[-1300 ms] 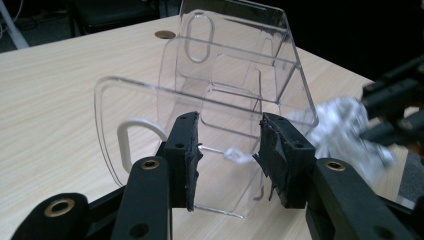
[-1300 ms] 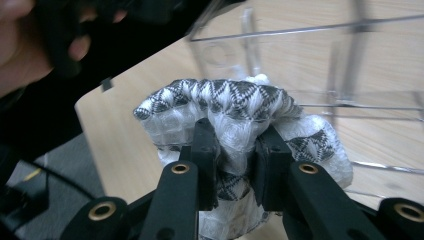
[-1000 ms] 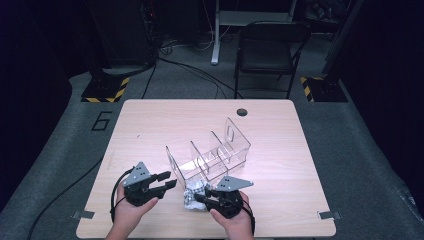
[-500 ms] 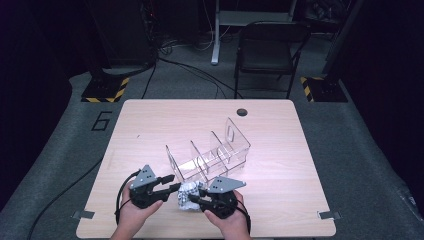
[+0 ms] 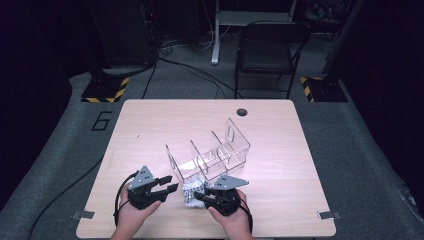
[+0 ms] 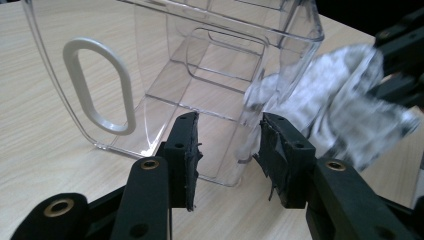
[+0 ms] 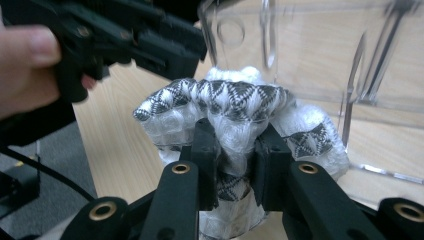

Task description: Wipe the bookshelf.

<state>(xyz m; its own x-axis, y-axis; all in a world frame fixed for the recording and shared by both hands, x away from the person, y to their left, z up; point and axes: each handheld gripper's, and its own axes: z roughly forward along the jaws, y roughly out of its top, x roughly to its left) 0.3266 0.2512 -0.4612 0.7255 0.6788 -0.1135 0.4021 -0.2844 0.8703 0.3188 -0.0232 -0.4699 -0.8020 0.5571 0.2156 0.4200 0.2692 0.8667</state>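
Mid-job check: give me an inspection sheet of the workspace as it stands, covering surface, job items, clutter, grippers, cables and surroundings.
Surface: light wooden table with a dark round hole near its far edge.
Job's things: clear plastic divided organiser with an oval handle cut-out, empty compartments; black-and-white patterned cloth bundle in clear wrap just in front of it.
Clutter: nothing seen.
Grippers: right gripper shut on the bundle; left gripper open, nothing between its pads, beside the bundle.
Cables: a black cable loops from the left gripper; more cables run across the floor.
Surroundings: grey floor, black chair, yellow-black striped bases, a number 6 marked on the floor.
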